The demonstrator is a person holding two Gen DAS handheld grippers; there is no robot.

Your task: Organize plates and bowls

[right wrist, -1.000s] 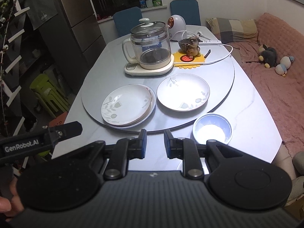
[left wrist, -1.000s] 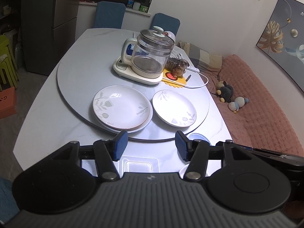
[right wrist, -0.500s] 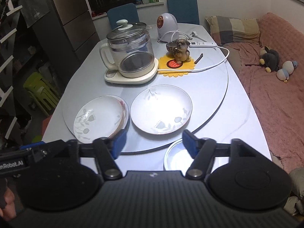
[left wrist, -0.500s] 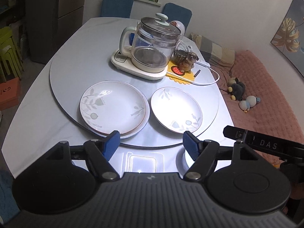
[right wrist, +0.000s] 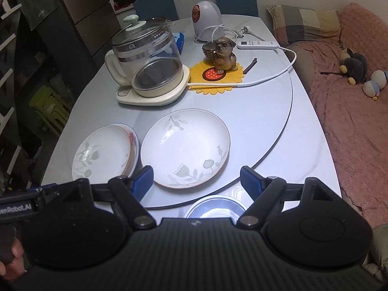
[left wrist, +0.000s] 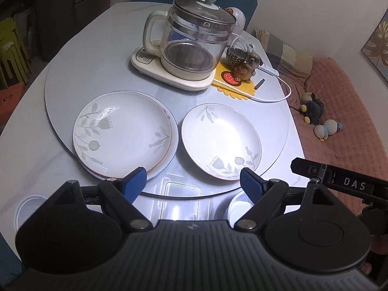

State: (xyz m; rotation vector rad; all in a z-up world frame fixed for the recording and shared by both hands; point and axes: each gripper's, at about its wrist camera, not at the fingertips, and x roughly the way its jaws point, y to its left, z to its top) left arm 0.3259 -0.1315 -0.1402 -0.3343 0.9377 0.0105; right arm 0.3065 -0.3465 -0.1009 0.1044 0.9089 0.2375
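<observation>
A stack of floral plates [left wrist: 122, 132] sits on the left of the round turntable [left wrist: 72, 82]; it also shows in the right wrist view [right wrist: 103, 154]. A single floral plate [left wrist: 220, 143] lies to its right, seen in the right wrist view too [right wrist: 185, 150]. A bowl [right wrist: 214, 207] stands on the table just below my right gripper [right wrist: 196, 179], partly hidden by it; the left wrist view shows its rim [left wrist: 234, 206]. Another white bowl [left wrist: 29, 207] sits at the near left. My left gripper [left wrist: 193, 181] is open and empty above the turntable's near edge. My right gripper is open and empty.
A glass kettle [left wrist: 191, 46] on its base, a dog figurine [left wrist: 247, 66] on a yellow mat, a white cable [right wrist: 266, 77], a remote [right wrist: 257, 44] and a white appliance [right wrist: 206, 21] occupy the far part of the table. A pink sofa [right wrist: 351, 121] lies right.
Both grippers moved forward and lower toward the plates. The right gripper, nearly shut one second ago, has opened wide; the left has opened wider.
</observation>
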